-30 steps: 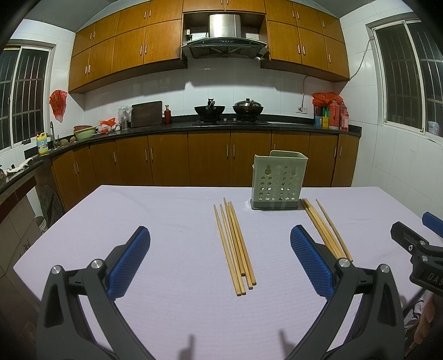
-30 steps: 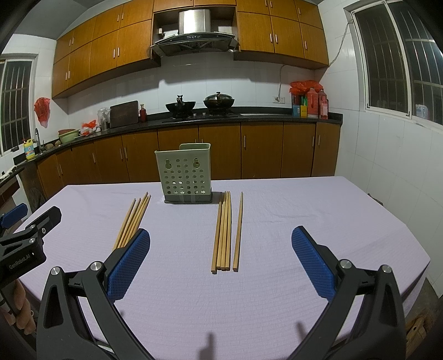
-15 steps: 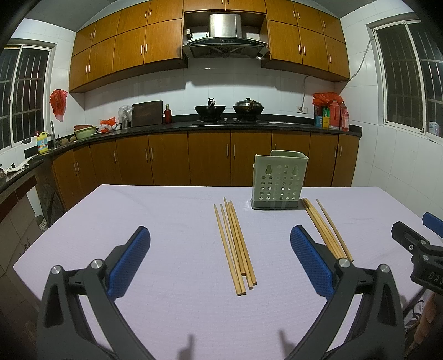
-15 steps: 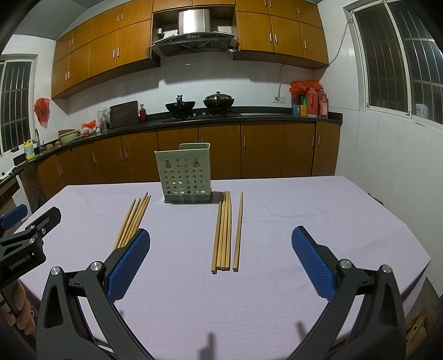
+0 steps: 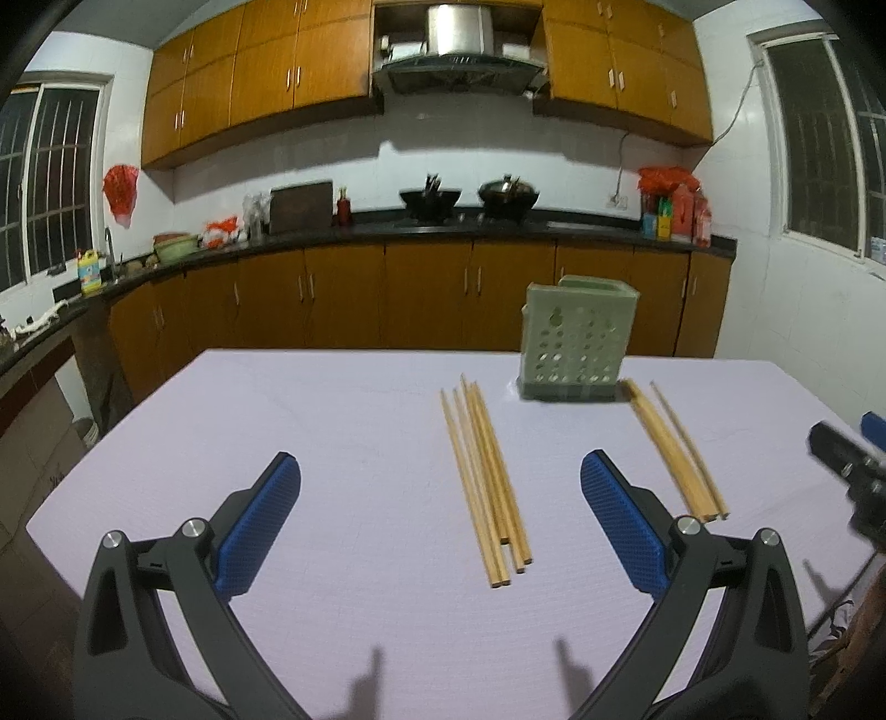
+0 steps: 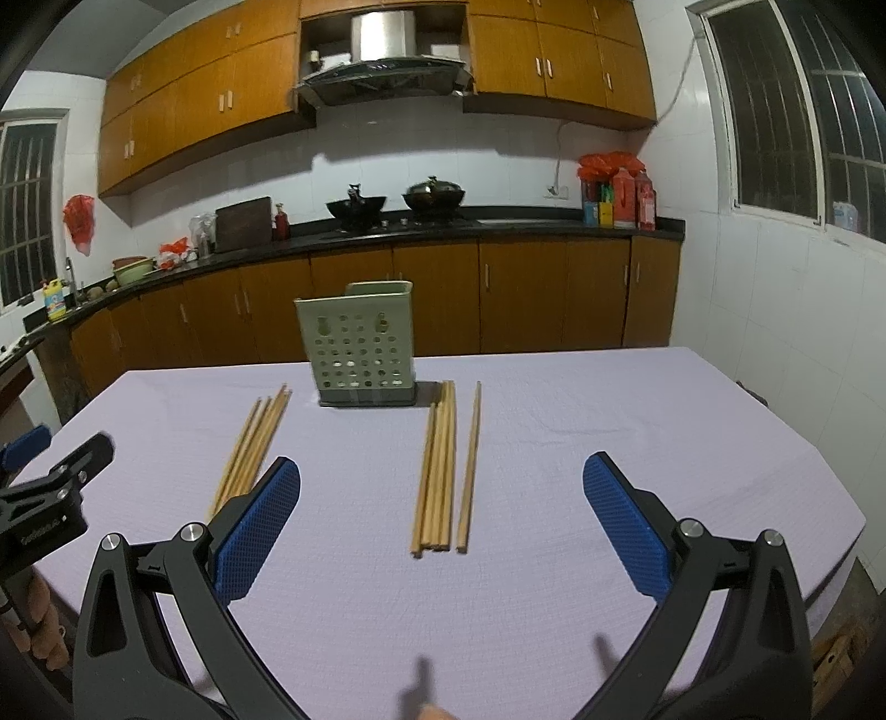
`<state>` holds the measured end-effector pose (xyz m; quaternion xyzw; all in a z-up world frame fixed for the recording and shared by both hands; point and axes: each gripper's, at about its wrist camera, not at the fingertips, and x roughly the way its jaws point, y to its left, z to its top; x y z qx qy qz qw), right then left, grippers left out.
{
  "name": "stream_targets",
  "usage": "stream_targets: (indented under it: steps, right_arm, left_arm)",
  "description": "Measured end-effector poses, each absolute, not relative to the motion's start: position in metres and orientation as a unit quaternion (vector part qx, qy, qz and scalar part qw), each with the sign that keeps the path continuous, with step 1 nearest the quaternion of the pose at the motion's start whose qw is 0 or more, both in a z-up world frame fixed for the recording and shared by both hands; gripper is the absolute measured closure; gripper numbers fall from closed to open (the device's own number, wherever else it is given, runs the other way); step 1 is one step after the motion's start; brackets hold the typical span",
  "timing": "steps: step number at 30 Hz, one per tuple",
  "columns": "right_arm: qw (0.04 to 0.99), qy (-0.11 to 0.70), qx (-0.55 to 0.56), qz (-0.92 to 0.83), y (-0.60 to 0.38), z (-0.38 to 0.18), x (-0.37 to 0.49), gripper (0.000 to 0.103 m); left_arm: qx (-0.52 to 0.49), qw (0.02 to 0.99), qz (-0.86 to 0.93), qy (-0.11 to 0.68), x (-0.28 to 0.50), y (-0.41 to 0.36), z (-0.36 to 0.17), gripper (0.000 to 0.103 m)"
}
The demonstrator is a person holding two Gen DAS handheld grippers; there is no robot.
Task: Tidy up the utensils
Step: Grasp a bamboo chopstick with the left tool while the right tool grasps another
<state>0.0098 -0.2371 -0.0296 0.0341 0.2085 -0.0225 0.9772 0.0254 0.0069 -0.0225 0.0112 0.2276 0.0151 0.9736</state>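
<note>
Chopsticks lie in two loose bundles on a table covered with a pale lilac cloth (image 5: 343, 421). The left bundle (image 5: 487, 487) rests flat, its sticks nearly parallel and fanning slightly toward the far end, with near ends uneven. The right bundle (image 6: 440, 471) lies on the other side; four sticks are pressed together and a single chopstick (image 6: 470, 471) lies just beside them, apart by a narrow gap. Between the far ends of the two bundles stands a pale green perforated utensil holder (image 6: 362, 346), upright on a dark base, close to the tips of the right bundle; nothing can be seen inside it.

The left gripper (image 5: 440, 515) hovers over the near part of the table with its blue-padded fingers (image 5: 260, 526) spread wide, holding nothing; the left bundle lies in line with the gap between them. The right gripper (image 6: 442, 518) is likewise spread wide and empty, the right bundle sitting ahead between its fingers (image 6: 626, 526). Each gripper shows at the edge of the other's view.

Beyond the table runs a dark countertop (image 6: 526, 224) over wooden cabinets, with two woks (image 6: 432, 194) on the stove under a steel range hood (image 6: 382, 39). Barred windows (image 6: 786, 105) flank the white-tiled walls.
</note>
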Motion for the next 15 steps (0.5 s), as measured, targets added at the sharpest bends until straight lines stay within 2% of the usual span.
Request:
stream_targets:
  steps: [3,4,5,7,9,11,15]
  right_arm:
    - [0.971,0.232,0.047,-0.037,-0.25,-0.037,0.037,0.003]
    - [0.967,0.246,0.052,-0.04,-0.254,-0.04,0.05,0.007]
    - [0.964,0.257,0.053,-0.041,-0.257,-0.044,0.058,0.016]
    - [0.956,0.287,0.054,-0.04,-0.26,-0.053,0.081,0.03]
    - [0.942,0.328,0.066,-0.034,-0.265,-0.07,0.11,0.039]
    - [0.93,0.359,0.078,-0.029,-0.27,-0.086,0.131,0.053]
    - [0.907,0.411,0.088,-0.024,-0.273,-0.115,0.158,0.062]
  left_arm:
    - [0.006,0.966,0.027,0.256,0.049,0.016,-0.03,0.004]
    - [0.004,0.964,0.03,0.264,0.056,0.02,-0.031,0.004]
    - [0.001,0.96,0.032,0.277,0.066,0.023,-0.035,0.005]
    - [-0.001,0.955,0.033,0.295,0.081,0.028,-0.041,0.011]
    - [-0.003,0.947,0.031,0.319,0.098,0.033,-0.05,0.023]
    - [-0.01,0.939,0.023,0.343,0.112,0.035,-0.059,0.031]
    - [-0.033,0.925,0.004,0.379,0.13,0.04,-0.075,0.041]
